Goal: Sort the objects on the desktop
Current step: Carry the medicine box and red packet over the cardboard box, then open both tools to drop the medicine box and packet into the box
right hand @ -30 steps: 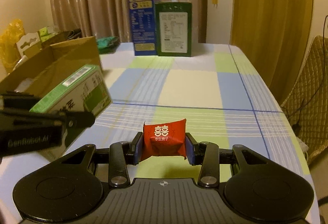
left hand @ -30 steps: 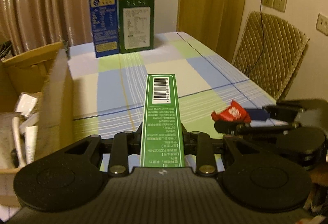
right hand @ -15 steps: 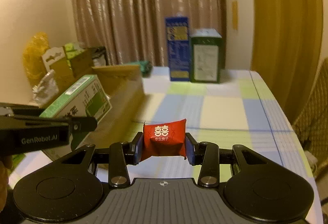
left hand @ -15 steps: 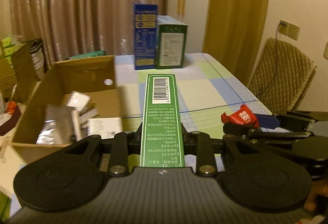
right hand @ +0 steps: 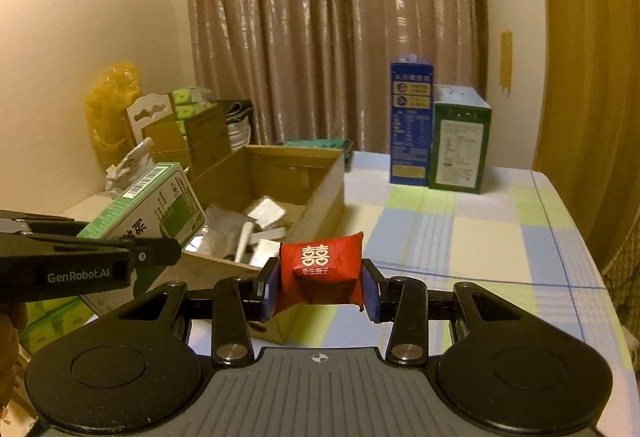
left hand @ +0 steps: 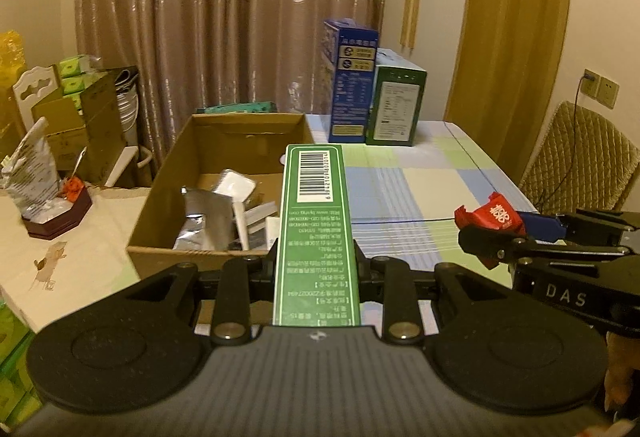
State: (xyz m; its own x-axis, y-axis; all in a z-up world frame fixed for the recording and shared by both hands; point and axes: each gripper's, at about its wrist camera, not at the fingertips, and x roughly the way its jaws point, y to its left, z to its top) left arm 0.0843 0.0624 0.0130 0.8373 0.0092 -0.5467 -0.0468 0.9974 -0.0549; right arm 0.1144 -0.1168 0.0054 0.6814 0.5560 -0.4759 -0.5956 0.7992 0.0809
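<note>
Both grippers have lifted and swung toward the cardboard box, now fully in view ahead. Left gripper is clamped narrow on the green carton, which juts forward over the box's near wall. Right gripper, just beside it, pinches the red candy packet above the checked tablecloth; blue carton stands far beyond.

The cardboard box sits at the table's left edge, packets lying inside it. Behind it to the right, at the table's far end, two cartons stand upright side by side (touching, the taller on the left). A chair stands off the table's right side.
</note>
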